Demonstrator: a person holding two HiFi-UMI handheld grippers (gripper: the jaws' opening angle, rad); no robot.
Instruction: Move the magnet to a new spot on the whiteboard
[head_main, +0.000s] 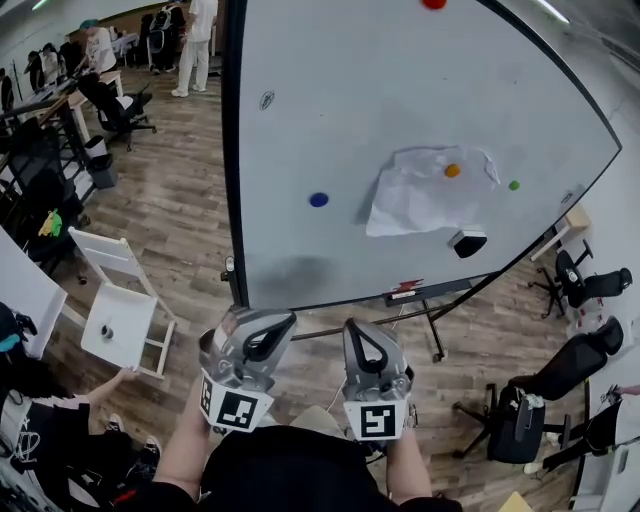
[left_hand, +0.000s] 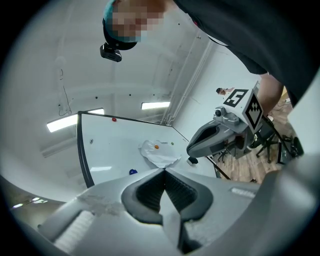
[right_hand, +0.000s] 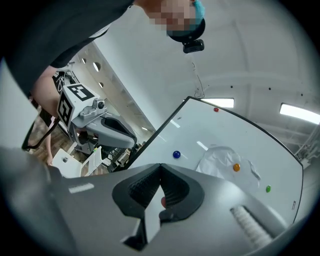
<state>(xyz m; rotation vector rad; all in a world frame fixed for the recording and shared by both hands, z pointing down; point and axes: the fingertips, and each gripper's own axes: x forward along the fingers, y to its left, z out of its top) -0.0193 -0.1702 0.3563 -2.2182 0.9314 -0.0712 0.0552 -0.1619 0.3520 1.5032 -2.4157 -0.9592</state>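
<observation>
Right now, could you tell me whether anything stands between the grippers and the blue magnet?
Nothing visible does. The left gripper and right gripper, both shut, are short of the whiteboard, with only open air and bare board up to the blue magnet. The paper lies off to its right.

Two grippers are held side by side, close in front of the body, one in each hand. The left gripper is pointed forward and leaned a little toward the other one. Its jaws are pressed together at the tips. The right gripper is pointed forward too, and its jaws are closed tight. A small red bit is seen in the hollow behind those tips; whether it is gripped cannot be told. The left forearm and the right forearm are bare.
</observation>
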